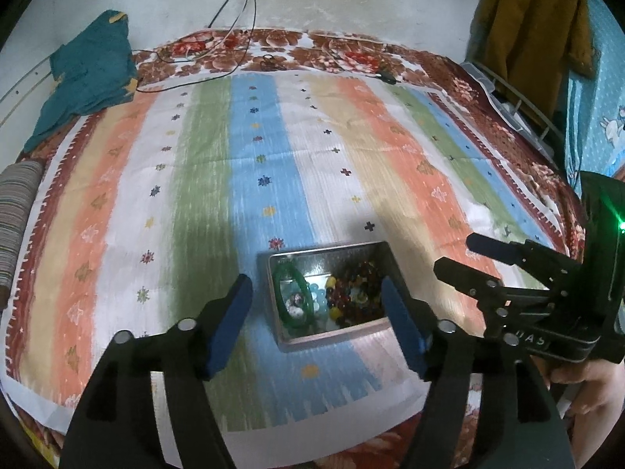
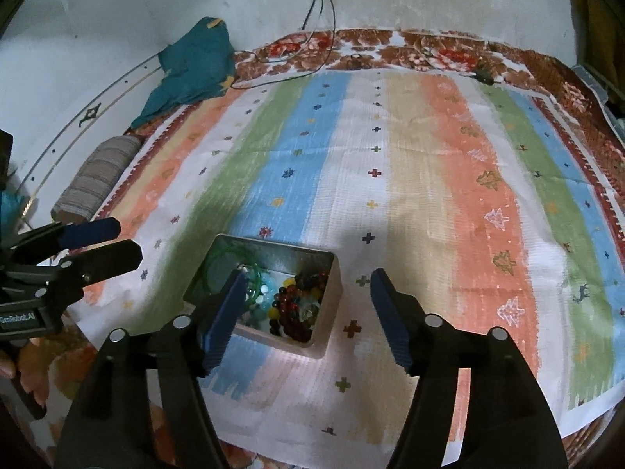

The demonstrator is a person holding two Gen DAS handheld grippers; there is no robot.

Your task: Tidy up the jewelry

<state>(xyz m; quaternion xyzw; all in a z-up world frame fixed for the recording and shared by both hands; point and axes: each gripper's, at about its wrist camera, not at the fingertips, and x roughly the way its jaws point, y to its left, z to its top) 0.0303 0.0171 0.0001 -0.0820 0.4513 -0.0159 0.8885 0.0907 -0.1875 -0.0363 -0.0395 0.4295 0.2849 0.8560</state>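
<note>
Both grippers — left gripper and right gripper — hang spread wide and empty over the metal tin on the striped cloth, beads and green bangle heaped inside — I judge any pick wants one piece singled out, tangles avoided.

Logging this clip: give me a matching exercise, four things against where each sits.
Things:
1. green bangle
2. dark red beads
3. teal cloth
4. striped roll

Places:
A. far left corner of the bed, against the wall
B. left part of the metal tin
C. left edge of the bed, nearer than the cloth
D. right part of the tin

Pairs: 1-B, 2-D, 3-A, 4-C
</note>
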